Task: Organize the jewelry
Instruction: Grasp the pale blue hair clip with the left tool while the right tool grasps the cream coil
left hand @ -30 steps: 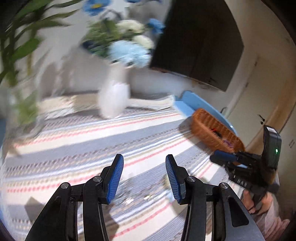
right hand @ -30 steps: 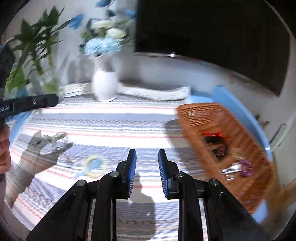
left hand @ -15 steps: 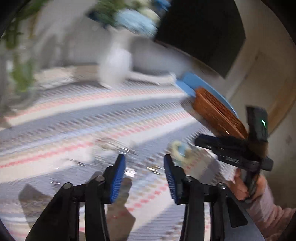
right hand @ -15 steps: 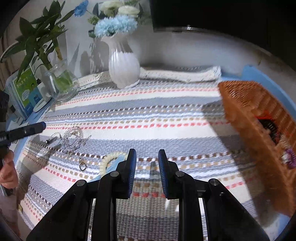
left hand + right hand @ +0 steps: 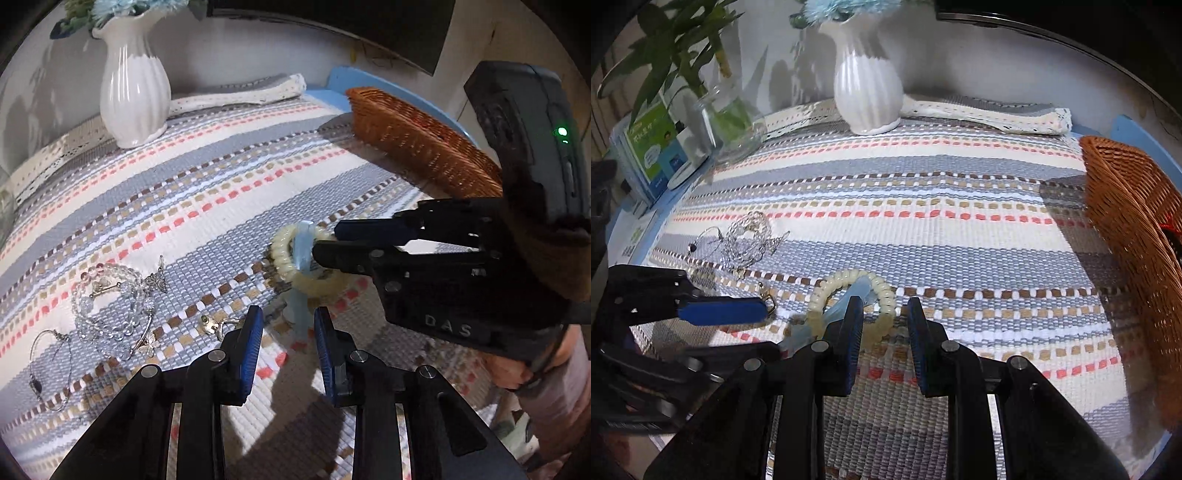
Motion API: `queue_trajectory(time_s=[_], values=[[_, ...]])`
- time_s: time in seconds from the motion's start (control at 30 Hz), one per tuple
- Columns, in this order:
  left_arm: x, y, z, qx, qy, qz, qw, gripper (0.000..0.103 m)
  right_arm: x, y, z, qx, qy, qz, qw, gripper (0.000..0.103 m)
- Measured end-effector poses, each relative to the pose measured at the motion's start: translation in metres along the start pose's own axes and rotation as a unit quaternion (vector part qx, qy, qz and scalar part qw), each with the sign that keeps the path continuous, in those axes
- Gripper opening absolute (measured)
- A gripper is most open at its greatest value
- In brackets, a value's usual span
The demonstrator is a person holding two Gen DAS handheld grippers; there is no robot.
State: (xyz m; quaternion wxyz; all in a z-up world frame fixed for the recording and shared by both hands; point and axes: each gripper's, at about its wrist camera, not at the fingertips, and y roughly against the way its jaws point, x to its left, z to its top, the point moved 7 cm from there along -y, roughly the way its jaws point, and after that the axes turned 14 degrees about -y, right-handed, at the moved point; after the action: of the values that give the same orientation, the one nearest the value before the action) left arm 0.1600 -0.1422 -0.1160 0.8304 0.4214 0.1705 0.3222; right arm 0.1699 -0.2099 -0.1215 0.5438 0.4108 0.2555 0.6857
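Your left tongs (image 5: 288,332) have just been narrowing, empty; right tongs (image 5: 884,325) narrow, empty too. Straddle the cream beaded bracelet (image 5: 857,302) squarely, then drop it in the brown wicker basket (image 5: 1126,206).

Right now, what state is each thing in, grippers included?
left gripper: open, jaws just been closing, blue stick's end between them, not pinched
right gripper: open narrowly, at the cream bracelet's rim
cream bracelet: flat on the cloth
blue stick: lying across the bracelet
clear beads: loose tangle, untouched
basket: upright
vase: upright, holding flowers
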Motion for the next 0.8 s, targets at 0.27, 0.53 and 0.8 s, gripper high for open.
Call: queue_trajectory(time_s=[0.27, 0.53, 0.8], values=[[0.003, 0.000, 0.000, -0.009, 0.002, -0.008, 0.9999, 0.028, 0.008, -0.004, -0.004, -0.002, 0.028, -0.031, 0.999, 0.013], [-0.005, -0.003, 0.004, -0.002, -0.014, -0.007, 0.9999, 0.028, 0.002, 0.014, 0.008, -0.038, -0.007, 0.019, 0.999, 0.011], [-0.010, -0.014, 0.014, -0.008, -0.027, 0.019, 0.9994, 0.011, -0.033, 0.015, 0.010, -0.026, -0.047, -0.027, 0.998, 0.012]])
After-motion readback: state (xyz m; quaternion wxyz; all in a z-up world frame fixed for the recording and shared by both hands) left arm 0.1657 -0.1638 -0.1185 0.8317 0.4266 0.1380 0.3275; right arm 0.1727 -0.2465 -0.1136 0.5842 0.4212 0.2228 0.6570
